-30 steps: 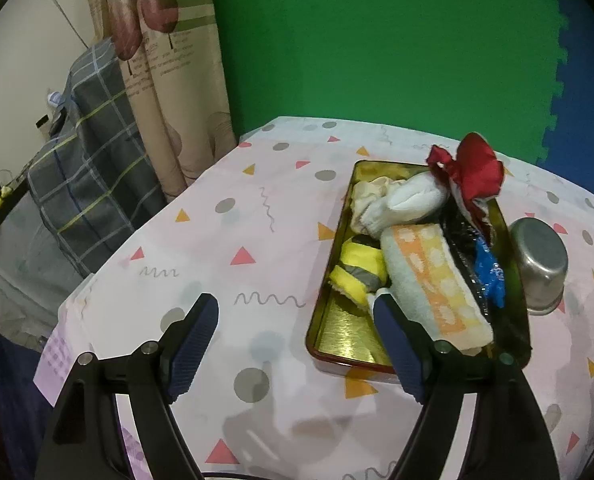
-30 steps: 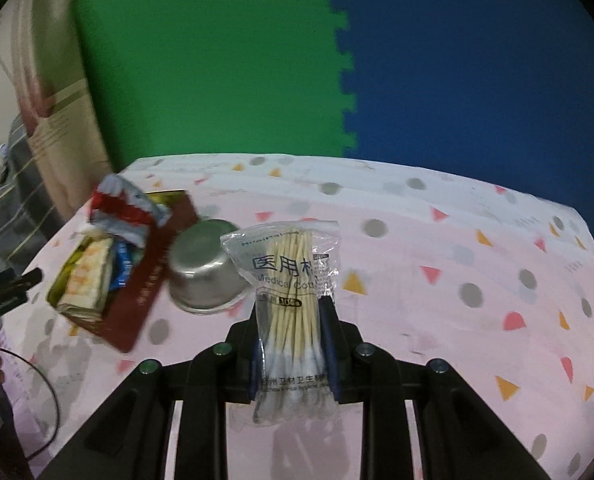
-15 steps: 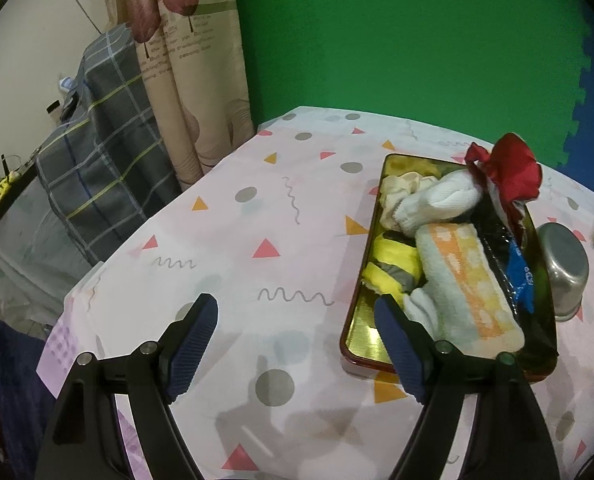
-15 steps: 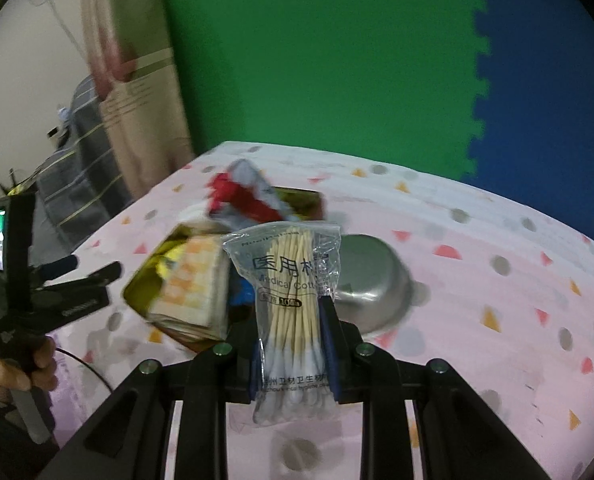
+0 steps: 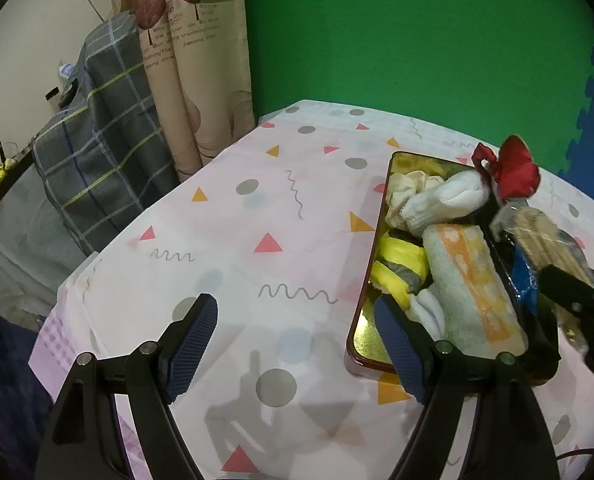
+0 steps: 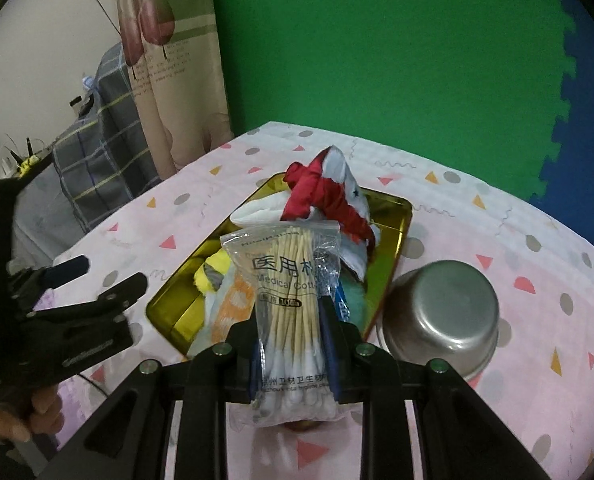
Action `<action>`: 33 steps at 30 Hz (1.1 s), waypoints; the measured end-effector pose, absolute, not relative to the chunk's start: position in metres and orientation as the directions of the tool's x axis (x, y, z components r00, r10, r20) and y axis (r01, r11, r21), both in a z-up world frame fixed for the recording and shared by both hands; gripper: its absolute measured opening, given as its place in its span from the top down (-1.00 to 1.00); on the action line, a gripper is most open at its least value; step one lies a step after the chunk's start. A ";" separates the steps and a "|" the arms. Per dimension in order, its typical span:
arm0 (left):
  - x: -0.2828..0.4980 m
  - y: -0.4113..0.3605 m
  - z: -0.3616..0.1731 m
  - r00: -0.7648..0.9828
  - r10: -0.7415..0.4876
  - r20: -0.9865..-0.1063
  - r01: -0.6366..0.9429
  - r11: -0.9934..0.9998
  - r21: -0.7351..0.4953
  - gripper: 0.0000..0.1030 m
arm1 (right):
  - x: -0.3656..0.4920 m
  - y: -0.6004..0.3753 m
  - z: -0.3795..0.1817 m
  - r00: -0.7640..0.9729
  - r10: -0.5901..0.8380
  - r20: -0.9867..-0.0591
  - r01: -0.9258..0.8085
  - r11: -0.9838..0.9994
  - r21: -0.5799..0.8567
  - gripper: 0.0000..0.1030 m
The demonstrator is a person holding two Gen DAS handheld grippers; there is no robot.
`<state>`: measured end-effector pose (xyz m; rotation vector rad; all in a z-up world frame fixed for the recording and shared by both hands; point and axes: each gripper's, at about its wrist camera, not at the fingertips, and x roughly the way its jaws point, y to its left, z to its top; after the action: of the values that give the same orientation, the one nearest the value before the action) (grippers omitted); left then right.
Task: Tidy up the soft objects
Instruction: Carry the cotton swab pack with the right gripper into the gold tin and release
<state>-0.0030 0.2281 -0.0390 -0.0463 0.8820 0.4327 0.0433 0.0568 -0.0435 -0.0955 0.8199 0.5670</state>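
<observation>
A: Cotton swab bag (image 6: 293,304): clear crinkled plastic, wooden sticks with white tips, pinched upright in the right gripper (image 6: 291,354) jaws above the gold metal tray's (image 6: 395,226) near end.

B: Left view adds what?

A: Left gripper (image 5: 297,344), jaws spread, empty, over the patterned desk (image 5: 257,200). Only the right view shows the round steel bowl (image 6: 441,316), right of the tray; rolled towel (image 5: 469,280) and red cloth (image 5: 513,168) lie inside the tray.

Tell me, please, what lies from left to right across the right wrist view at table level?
Left tongs → gold tray → bag of cotton swabs held in the right tongs → steel bowl.
</observation>
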 end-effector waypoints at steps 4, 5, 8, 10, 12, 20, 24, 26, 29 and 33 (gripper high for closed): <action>-0.003 0.228 -0.038 0.559 0.341 -0.756 -0.381 0.915 0.130 -0.51 | 0.058 0.069 -0.052 0.552 0.424 -0.719 -0.501 0.857 0.121 0.52; -0.003 0.228 -0.039 0.561 0.338 -0.756 -0.380 0.916 0.128 -0.51 | 0.062 0.072 -0.053 0.555 0.417 -0.720 -0.495 0.861 0.116 0.52; -0.002 0.228 -0.040 0.560 0.335 -0.758 -0.379 0.917 0.126 -0.52 | 0.073 0.077 -0.059 0.555 0.407 -0.725 -0.480 0.869 0.120 0.52; -0.001 0.228 -0.041 0.558 0.333 -0.760 -0.378 0.917 0.125 -0.52 | 0.079 0.080 -0.063 0.553 0.402 -0.730 -0.474 0.872 0.122 0.52; -0.002 0.228 -0.041 0.558 0.330 -0.761 -0.376 0.918 0.122 -0.52 | 0.083 0.083 -0.065 0.556 0.397 -0.730 -0.471 0.874 0.117 0.52; -0.002 0.229 -0.042 0.557 0.325 -0.764 -0.375 0.920 0.118 -0.52 | 0.082 0.088 -0.067 0.565 0.383 -0.731 -0.455 0.883 0.111 0.43; -0.002 0.228 -0.042 0.558 0.325 -0.764 -0.375 0.920 0.118 -0.52 | 0.077 0.088 -0.063 0.574 0.373 -0.729 -0.443 0.890 0.106 -0.11; -0.002 0.228 -0.042 0.557 0.324 -0.764 -0.375 0.920 0.116 -0.52 | 0.071 0.086 -0.058 0.582 0.374 -0.722 -0.447 0.889 0.100 -0.16; -0.001 0.228 -0.042 0.560 0.322 -0.764 -0.376 0.920 0.113 -0.52 | 0.061 0.079 -0.051 0.592 0.382 -0.709 -0.442 0.890 0.110 -0.19; 0.000 0.227 -0.042 0.560 0.321 -0.763 -0.373 0.921 0.113 -0.53 | 0.043 0.062 -0.042 0.605 0.391 -0.693 -0.424 0.896 0.135 -0.20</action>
<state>-0.0003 0.2268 -0.0423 -0.0638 0.8862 0.4095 0.0430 0.0621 -0.0419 -0.0443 0.7912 0.4713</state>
